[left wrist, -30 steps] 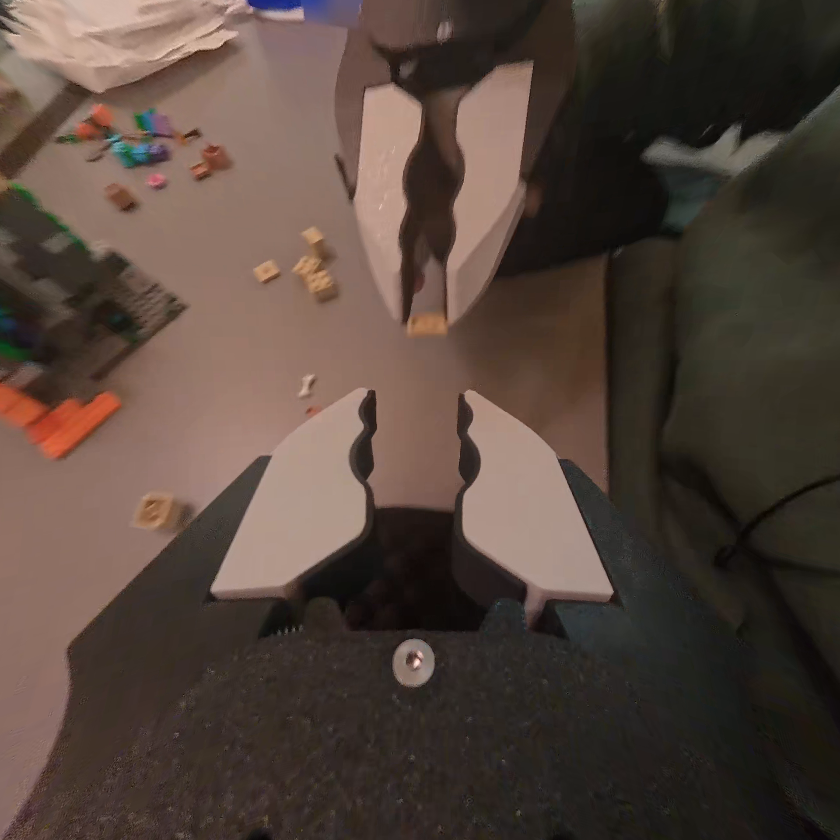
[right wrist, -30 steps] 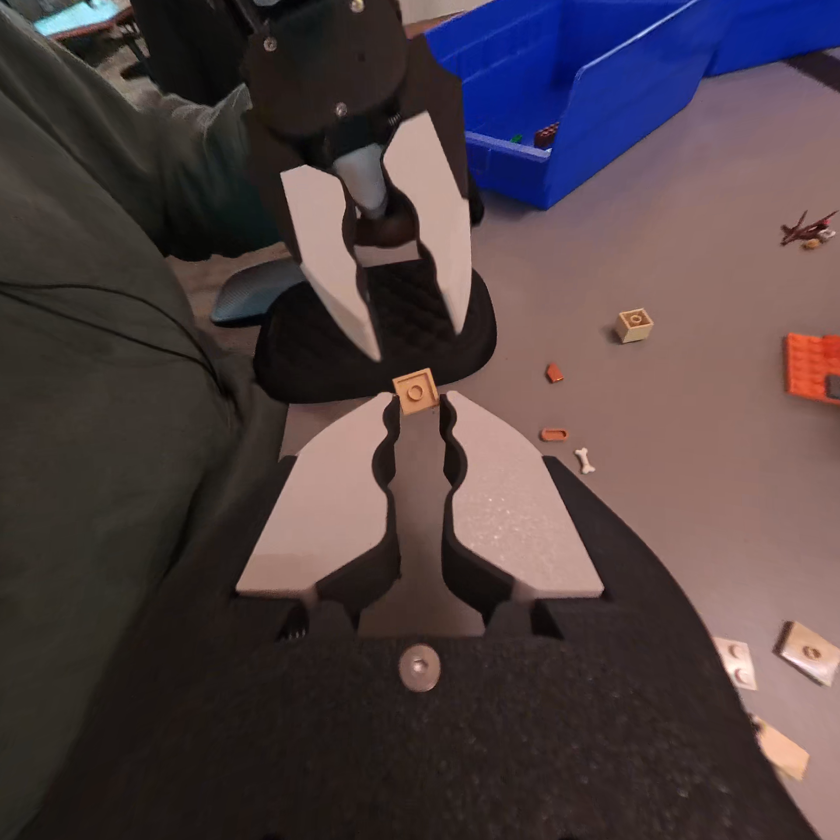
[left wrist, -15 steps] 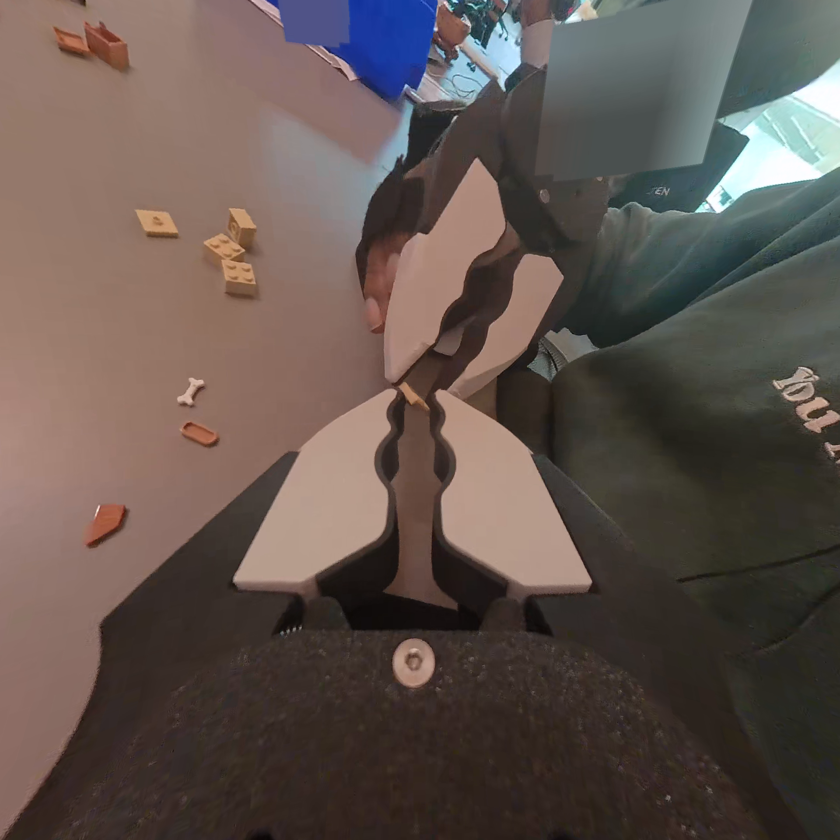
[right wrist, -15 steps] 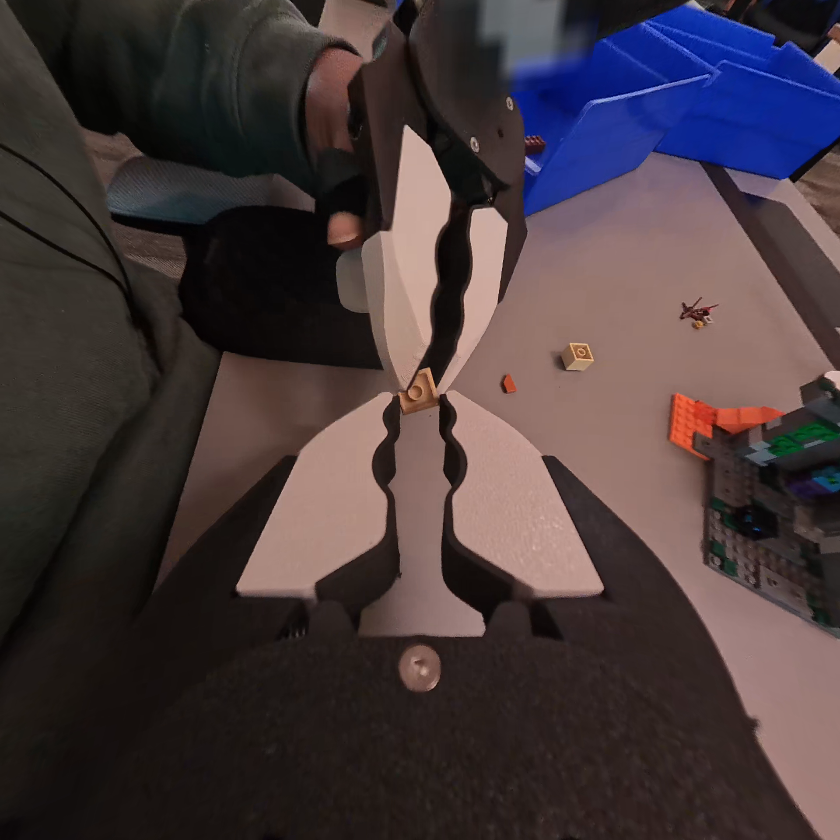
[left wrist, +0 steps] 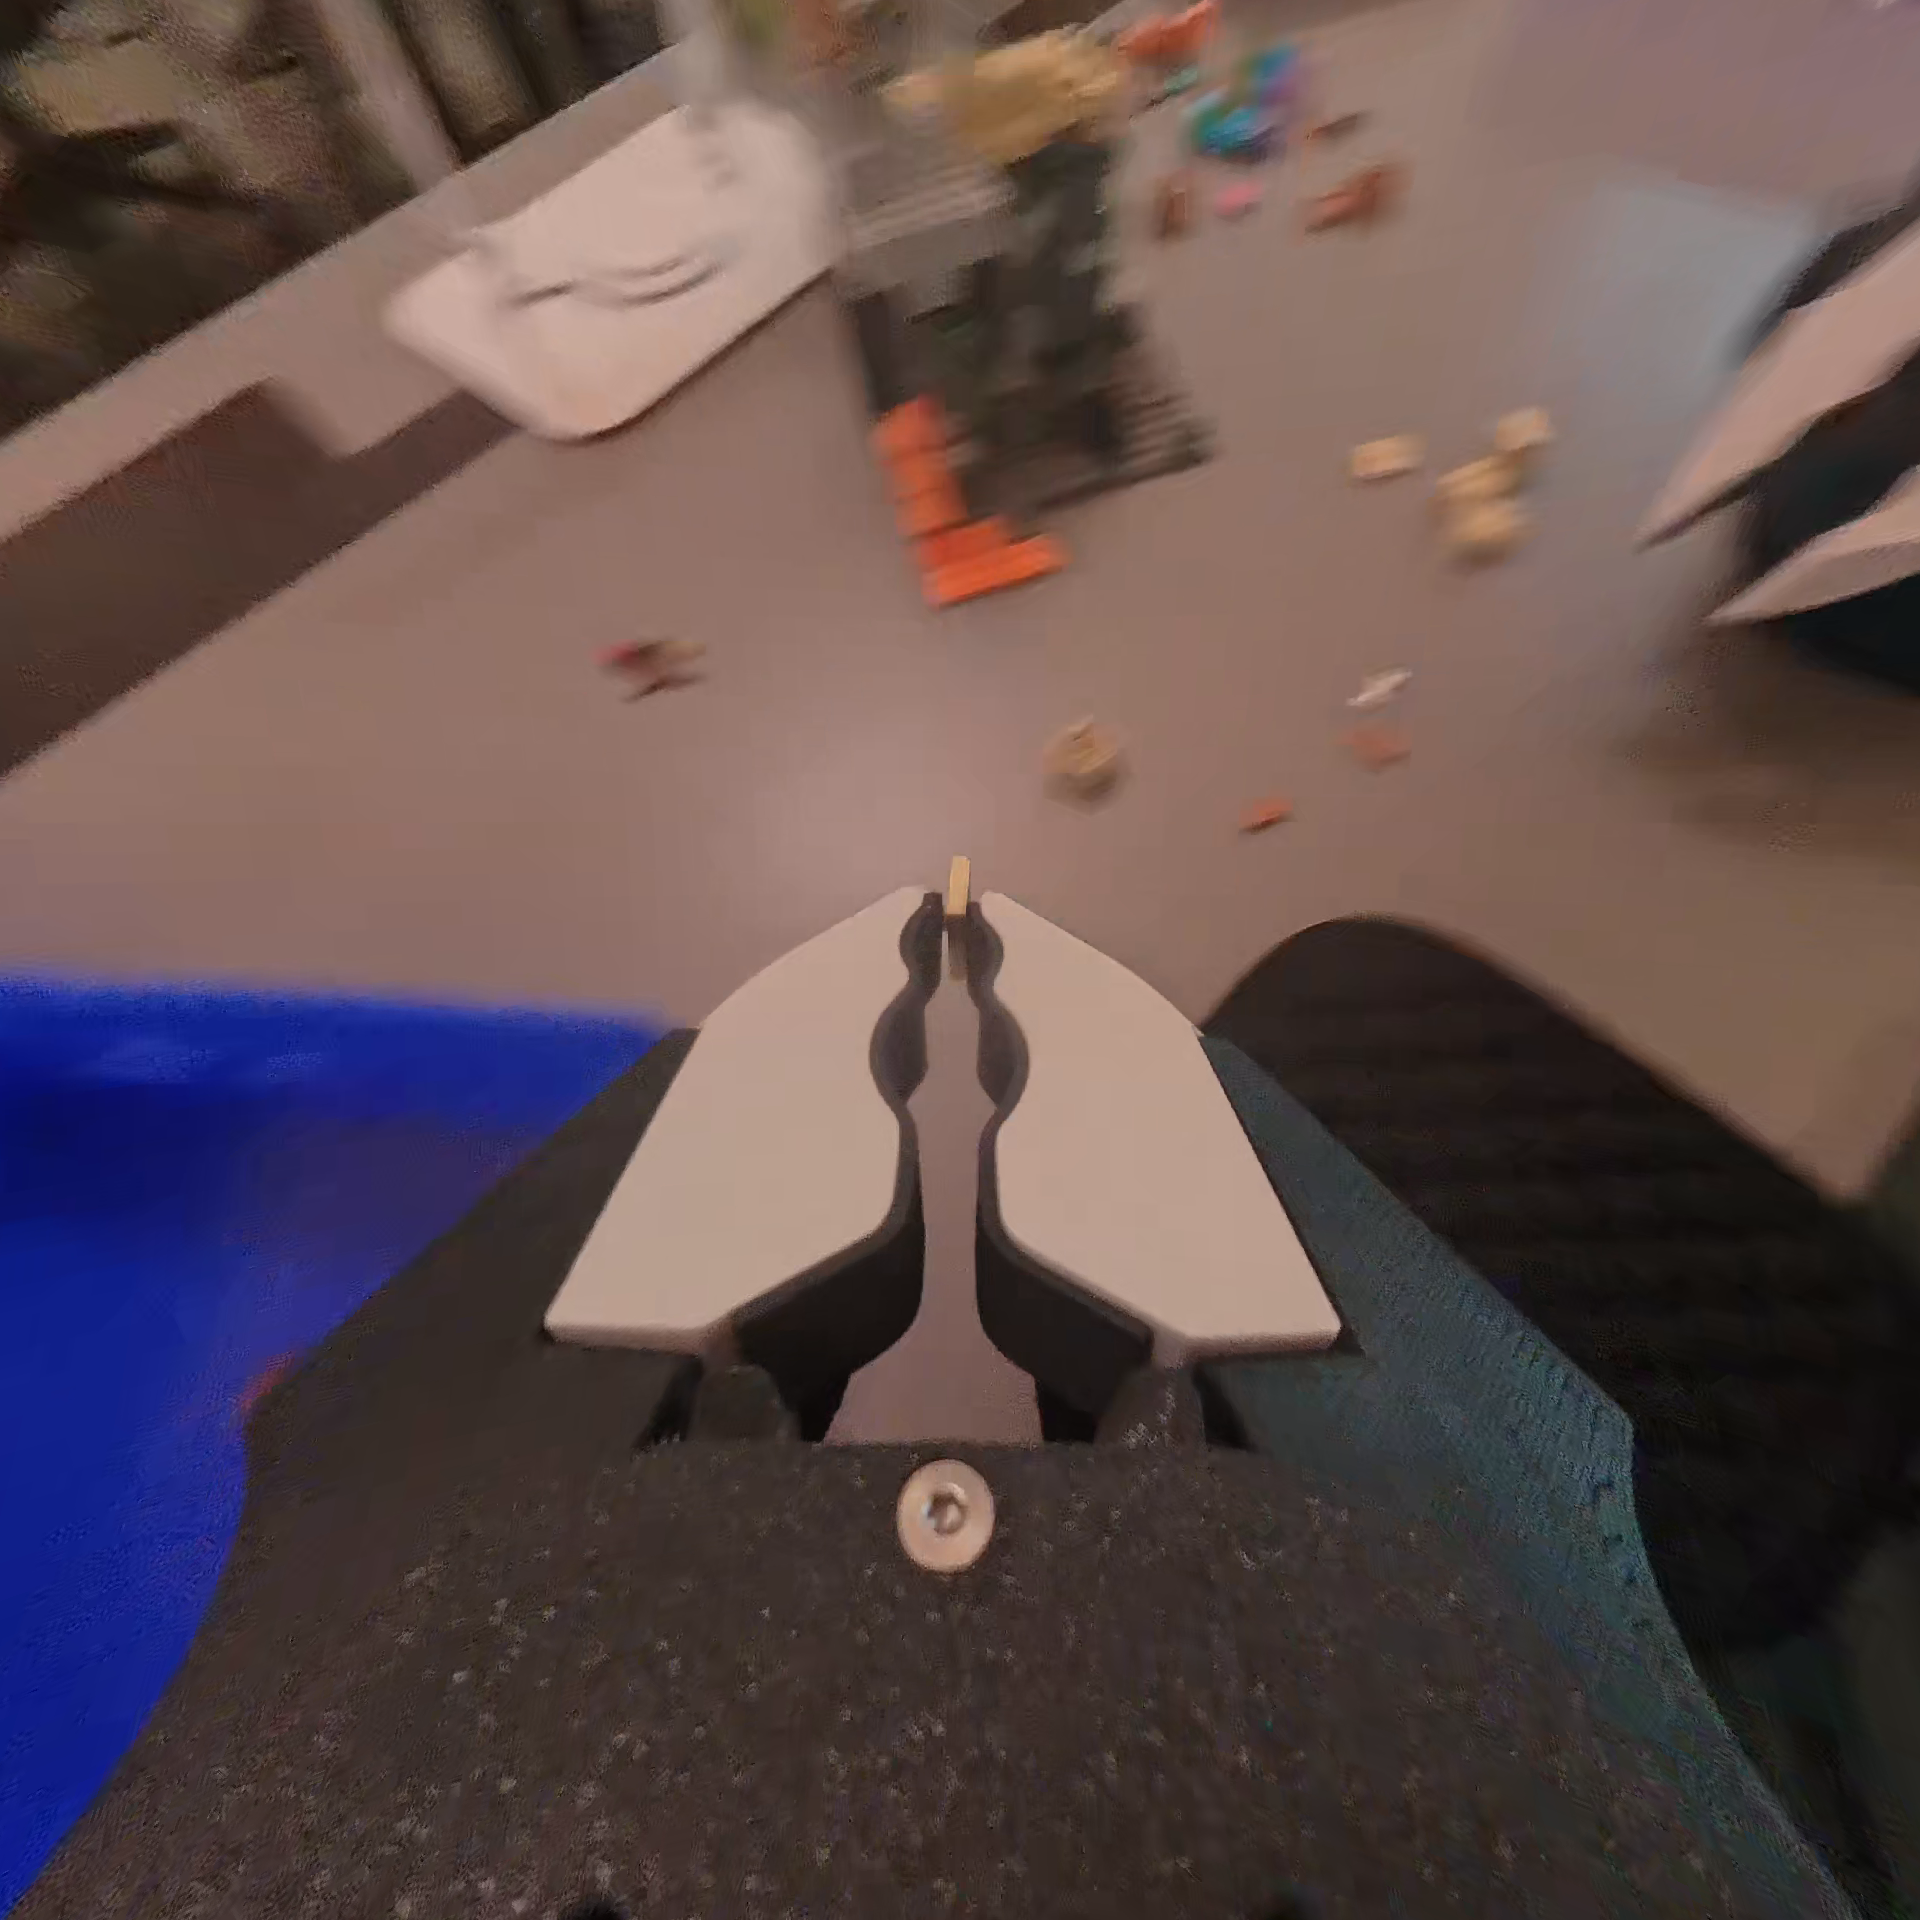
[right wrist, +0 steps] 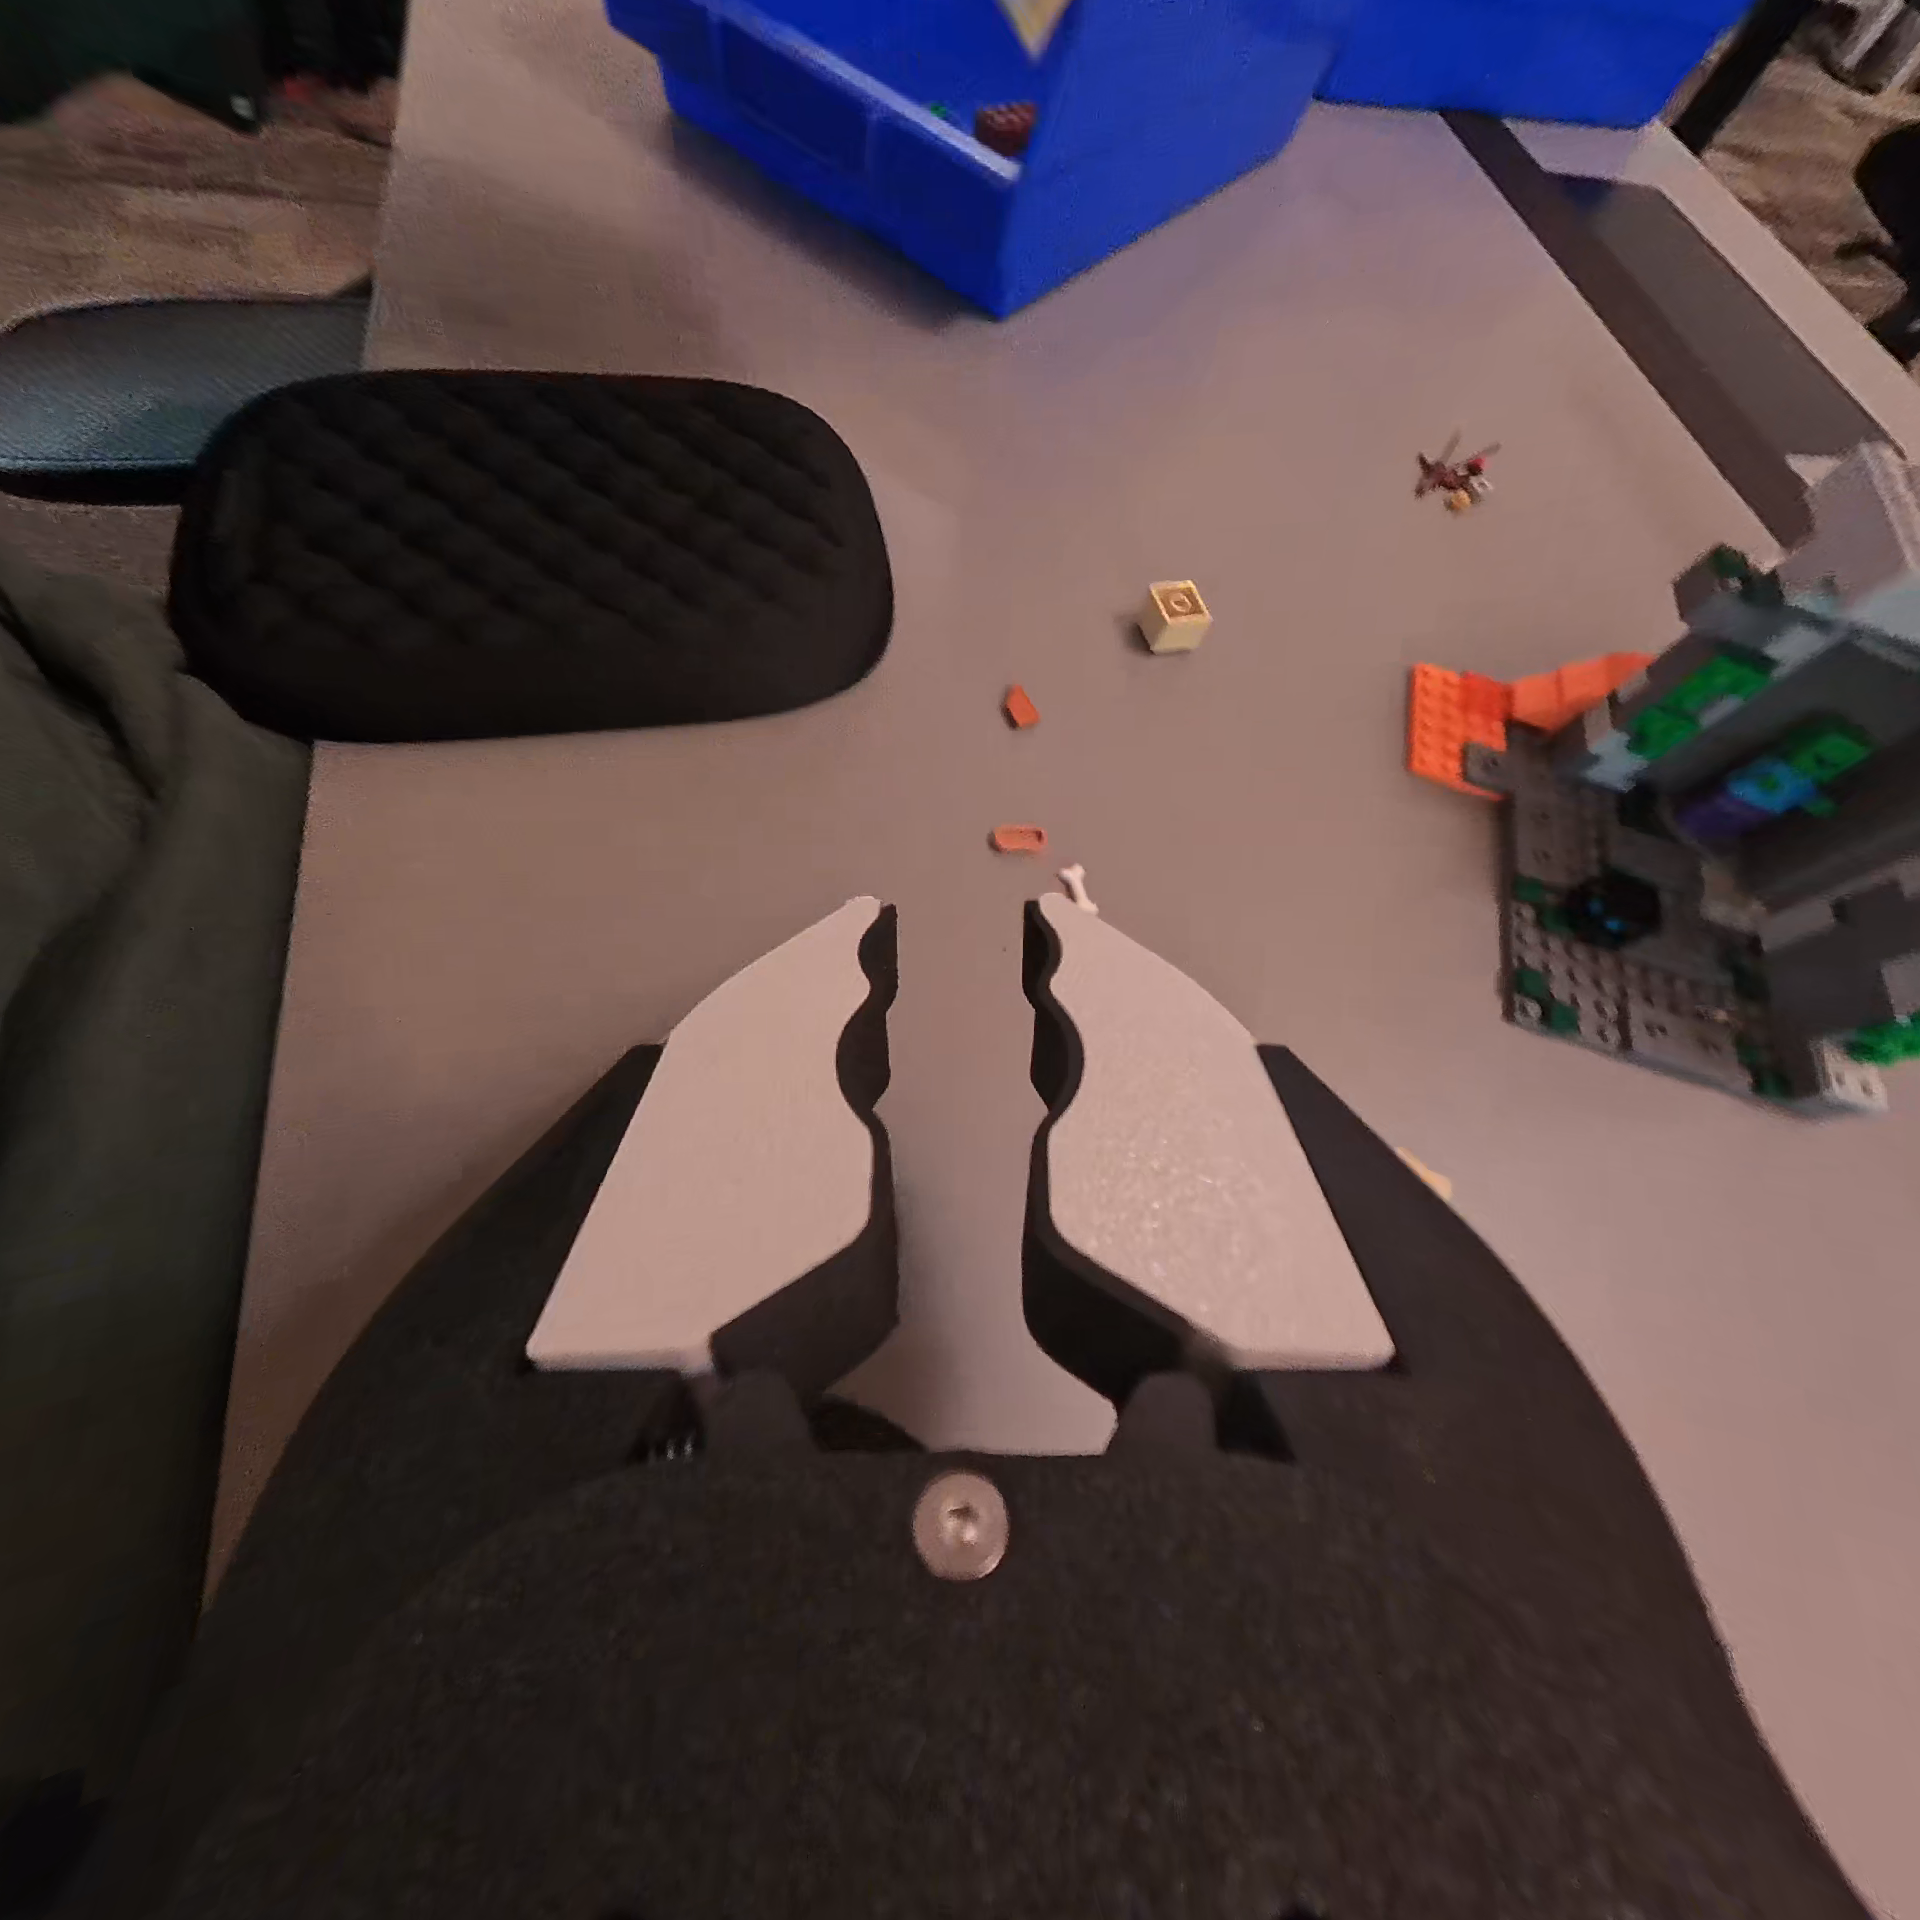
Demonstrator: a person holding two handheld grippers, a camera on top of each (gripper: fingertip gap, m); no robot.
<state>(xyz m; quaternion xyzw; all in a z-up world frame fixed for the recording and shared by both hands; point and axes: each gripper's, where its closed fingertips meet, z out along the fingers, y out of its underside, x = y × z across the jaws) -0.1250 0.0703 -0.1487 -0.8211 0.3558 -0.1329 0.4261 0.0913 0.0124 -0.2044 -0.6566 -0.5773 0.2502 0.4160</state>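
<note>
Holding one thin tan plate (left wrist: 958,902) edge-on at its fingertips, left hand-held gripper (left wrist: 954,914) is nearly closed, pinching it above the grey bench (left wrist: 520,748). Left view is motion-blurred, so the plate's stud count can't be read; probably a small square piece.

Right hand-held gripper (right wrist: 958,914) is parted with a clear gap, holding nothing, over the bench.

Count ahead of the right one:
- 1 tan cube brick (right wrist: 1176,615)
- 2 small brown pieces (right wrist: 1022,707) (right wrist: 1018,837)
- 1 white bone piece (right wrist: 1078,885), just beside the right fingertip
- 1 grey-green brick build (right wrist: 1725,873) with orange plates (right wrist: 1455,727)
- 1 blue bin (right wrist: 997,135)
- 1 black padded armrest (right wrist: 520,551)
</note>
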